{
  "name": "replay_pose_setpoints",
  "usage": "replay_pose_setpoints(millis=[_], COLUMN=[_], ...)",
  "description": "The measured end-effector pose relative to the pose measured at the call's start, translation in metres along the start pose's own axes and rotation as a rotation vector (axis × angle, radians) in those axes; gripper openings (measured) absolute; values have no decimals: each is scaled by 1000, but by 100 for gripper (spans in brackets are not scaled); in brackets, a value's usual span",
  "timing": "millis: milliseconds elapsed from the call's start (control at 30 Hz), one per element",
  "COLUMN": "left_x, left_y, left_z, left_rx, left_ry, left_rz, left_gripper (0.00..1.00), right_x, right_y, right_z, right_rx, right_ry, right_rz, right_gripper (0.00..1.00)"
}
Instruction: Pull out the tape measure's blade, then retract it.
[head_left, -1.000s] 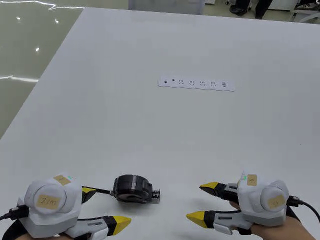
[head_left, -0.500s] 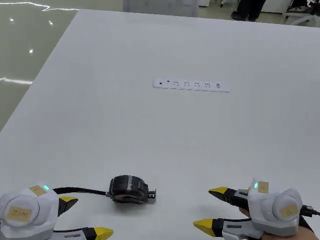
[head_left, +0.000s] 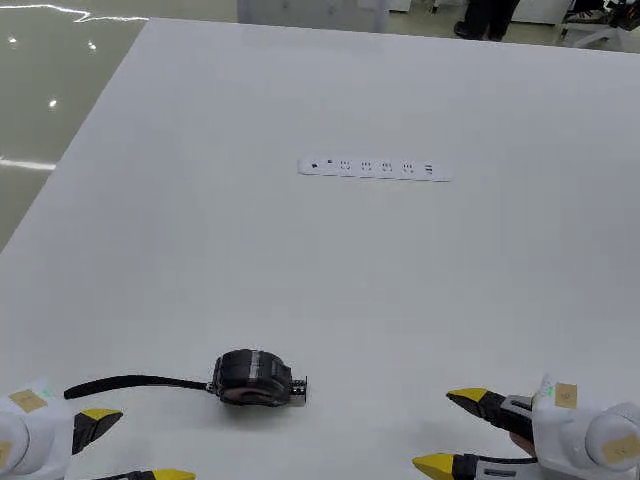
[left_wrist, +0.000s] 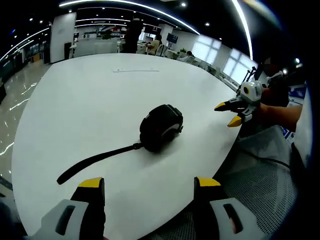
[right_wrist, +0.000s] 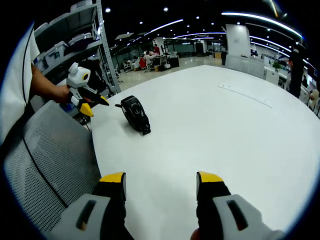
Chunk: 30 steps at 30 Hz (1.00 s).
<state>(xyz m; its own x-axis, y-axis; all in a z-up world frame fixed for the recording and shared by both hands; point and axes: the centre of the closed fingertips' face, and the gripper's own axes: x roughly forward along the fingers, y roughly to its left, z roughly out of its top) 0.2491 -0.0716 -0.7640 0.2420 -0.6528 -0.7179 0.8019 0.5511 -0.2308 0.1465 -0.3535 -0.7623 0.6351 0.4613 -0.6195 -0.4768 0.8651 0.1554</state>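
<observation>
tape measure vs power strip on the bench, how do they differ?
Colour: the tape measure is black, the power strip white. Shape: the tape measure is a chunky rounded case trailing a black strap; the power strip is a long flat bar with a row of sockets. Place: the tape measure lies near the person's edge, the power strip farther out. Shared: both rest on the white table.

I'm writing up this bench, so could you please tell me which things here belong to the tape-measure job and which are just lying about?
For the job:
- tape measure, with its strap
- left gripper and right gripper, both open and apart from it

Lying about:
- power strip, farther up the table
</observation>
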Motion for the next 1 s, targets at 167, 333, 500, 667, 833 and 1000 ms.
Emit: replay_pose_setpoints(millis=[167,333,500,667,833,1000], left_x=[-8,-14,-19,-22,-25,-27], left_y=[1,0,-2,-2,0,1], left_z=[-3,-8,-6,0,3,7], left_rx=[-5,7,6,-7,-15,-38], left_ry=[-11,-7,-30,-61,-72,-94], left_rz=[2,-10,-20,-27,-23,-32], left_gripper=[70,70,73,78,80,85], right_x=[-10,-20,-27,-31,-34,-38], right_y=[-5,-7,-8,-8,-9,-10], right_z=[-5,-8,-10,-12,-14,-15], right_rx=[17,17,20,24,29,37], right_ry=[-2,2,4,6,8,5], right_rz=[-28,-48,-67,-78,-90,-102], right_gripper=[59,62,66,70,76,81])
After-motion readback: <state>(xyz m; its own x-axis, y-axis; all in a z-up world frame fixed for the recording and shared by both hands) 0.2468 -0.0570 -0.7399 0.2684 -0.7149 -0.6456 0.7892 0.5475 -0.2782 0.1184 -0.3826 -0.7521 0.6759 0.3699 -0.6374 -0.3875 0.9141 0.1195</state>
